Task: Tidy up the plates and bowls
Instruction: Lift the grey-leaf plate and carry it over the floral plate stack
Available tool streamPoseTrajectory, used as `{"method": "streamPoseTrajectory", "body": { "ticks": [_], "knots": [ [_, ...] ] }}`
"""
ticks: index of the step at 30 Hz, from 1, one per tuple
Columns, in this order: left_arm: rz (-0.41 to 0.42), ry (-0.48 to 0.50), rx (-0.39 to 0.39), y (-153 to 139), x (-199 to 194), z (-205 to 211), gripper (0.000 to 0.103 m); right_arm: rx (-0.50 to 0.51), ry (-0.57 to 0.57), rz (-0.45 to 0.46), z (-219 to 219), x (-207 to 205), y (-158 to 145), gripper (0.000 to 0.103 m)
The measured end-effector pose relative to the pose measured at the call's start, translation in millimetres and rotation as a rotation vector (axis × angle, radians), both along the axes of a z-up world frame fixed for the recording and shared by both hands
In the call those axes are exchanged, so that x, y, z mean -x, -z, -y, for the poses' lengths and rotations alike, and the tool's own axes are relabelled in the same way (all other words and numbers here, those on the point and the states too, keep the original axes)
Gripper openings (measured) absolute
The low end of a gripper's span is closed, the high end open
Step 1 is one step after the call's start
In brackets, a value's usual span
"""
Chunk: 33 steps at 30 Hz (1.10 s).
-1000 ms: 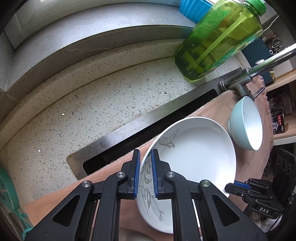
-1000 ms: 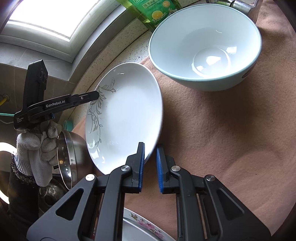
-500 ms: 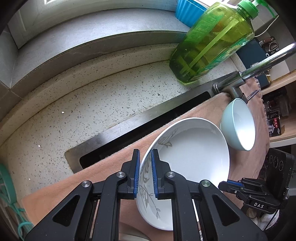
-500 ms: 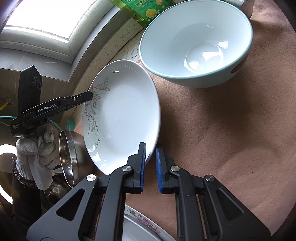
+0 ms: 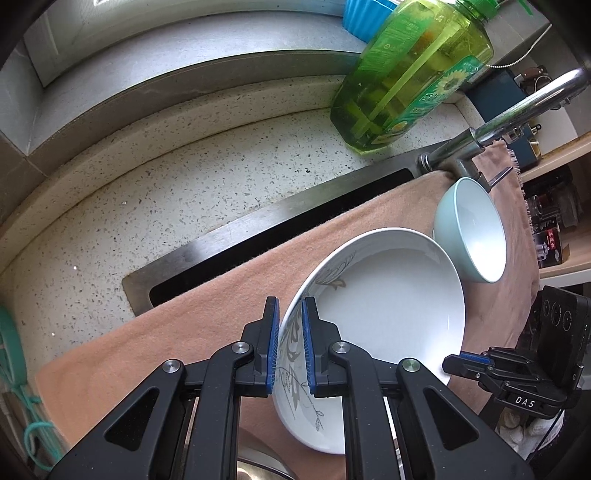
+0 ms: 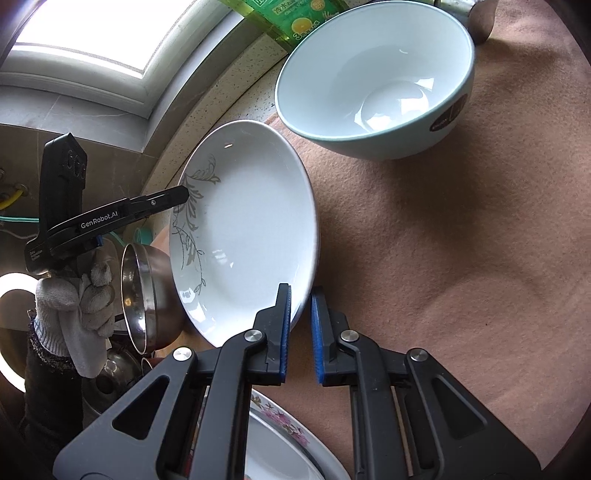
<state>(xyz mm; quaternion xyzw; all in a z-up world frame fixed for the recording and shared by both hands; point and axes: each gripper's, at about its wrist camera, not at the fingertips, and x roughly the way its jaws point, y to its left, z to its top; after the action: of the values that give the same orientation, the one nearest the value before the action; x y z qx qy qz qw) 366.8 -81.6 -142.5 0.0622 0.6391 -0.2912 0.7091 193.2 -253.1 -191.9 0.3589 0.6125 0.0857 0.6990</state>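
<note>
Both claws grip one white plate [image 5: 388, 295] by opposite rims, the left claw [image 5: 288, 343] clamped on its leaf-patterned edge and the right claw [image 6: 300, 332] on the far edge, tilting it above the brown cloth [image 5: 221, 295]. Beyond lie a pale blue bowl [image 6: 373, 77], the speckled counter [image 5: 184, 192], a faucet [image 5: 517, 110] and a green bottle [image 5: 410, 70] by the window. Compared with a second ago, the plate sits slightly farther from the bowl.

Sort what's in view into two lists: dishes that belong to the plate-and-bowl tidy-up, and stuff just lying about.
Belongs to the job:
- white leaf-pattern plate, gripped at opposite rims by both grippers
- pale blue bowl on the brown cloth
- steel bowl
- floral plate

Just lying about:
- green soap bottle
- tap
- blue cup
</note>
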Motion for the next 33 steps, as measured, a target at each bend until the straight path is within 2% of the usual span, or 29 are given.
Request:
{"method": "streamPoseTrajectory", "body": {
  "ticks": [17,26,33],
  "knots": [
    [0.046,-0.072,0.074,-49,35,-10,0.01,-0.016,-0.024,0.058,9,19,-34,0.011],
    [0.09,-0.148,0.088,-74,71,-20,0.01,-0.027,-0.108,0.099,8,33,-57,0.011],
    [0.102,-0.233,0.104,-80,108,-36,0.01,-0.031,-0.188,0.115,6,46,-66,0.011]
  ]
}}
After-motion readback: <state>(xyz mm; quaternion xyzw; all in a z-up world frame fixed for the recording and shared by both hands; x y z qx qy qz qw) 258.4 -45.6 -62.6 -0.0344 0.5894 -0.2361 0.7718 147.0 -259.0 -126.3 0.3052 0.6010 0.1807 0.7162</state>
